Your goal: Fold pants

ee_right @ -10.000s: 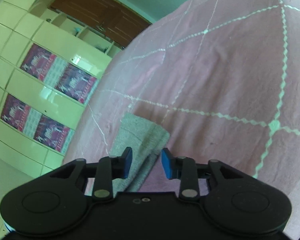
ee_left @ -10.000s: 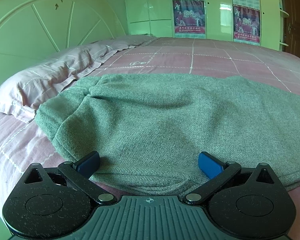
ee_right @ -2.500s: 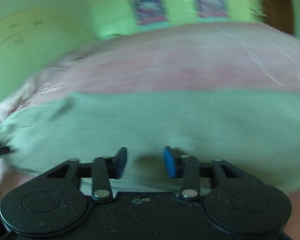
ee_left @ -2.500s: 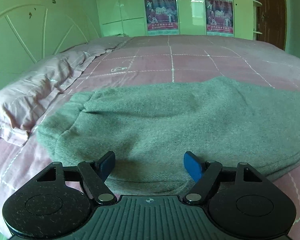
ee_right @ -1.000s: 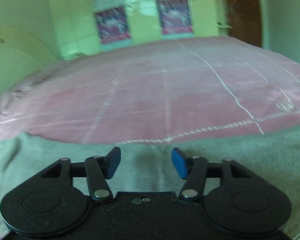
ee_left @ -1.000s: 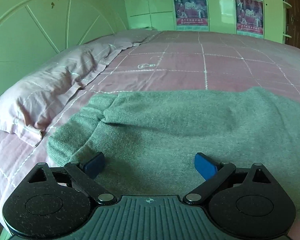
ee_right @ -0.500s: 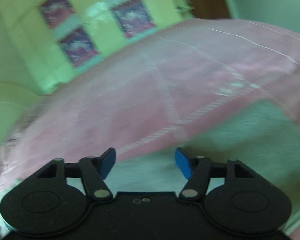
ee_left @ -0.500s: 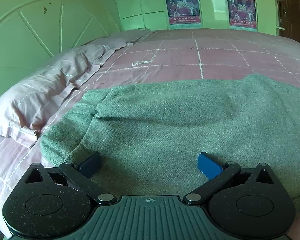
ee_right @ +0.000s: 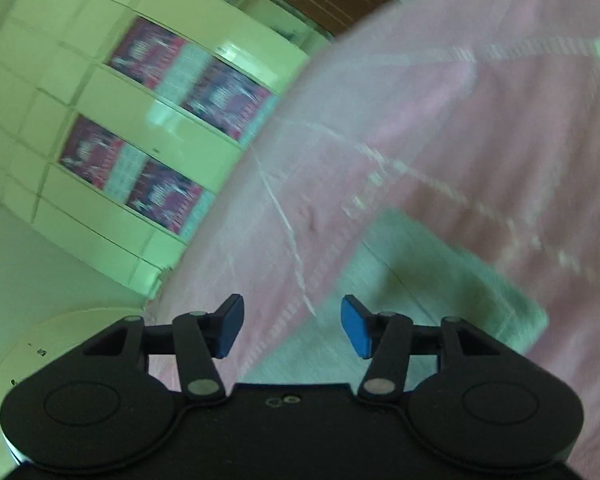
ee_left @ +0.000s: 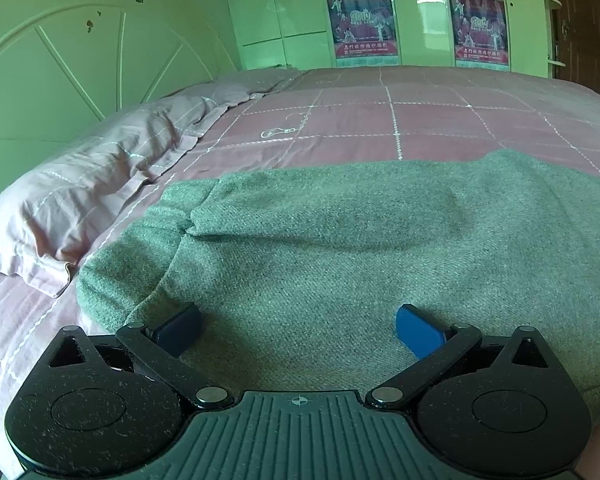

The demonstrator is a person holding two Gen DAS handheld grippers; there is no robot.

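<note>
The pants point(ee_left: 340, 248) are thick grey-green woven cloth with a rough, matt twill surface. The bedsheet point(ee_left: 420, 120) and pillow point(ee_left: 100, 184) are smooth pink cloth with white stitched lines. The wardrobe doors point(ee_left: 296, 8) look glossy. The left gripper point(ee_left: 298, 330) is dusty matt black plastic with smooth blue pads point(ee_left: 418, 334).

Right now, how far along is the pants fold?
Done: the grey-green pants lie spread flat on the pink bedsheet, apparently doubled leg over leg. In hand: nothing. The left gripper is open over the near edge; the right gripper is open beside the narrow end, in a blurred view. Left: grasp and fold lengthwise.
</note>
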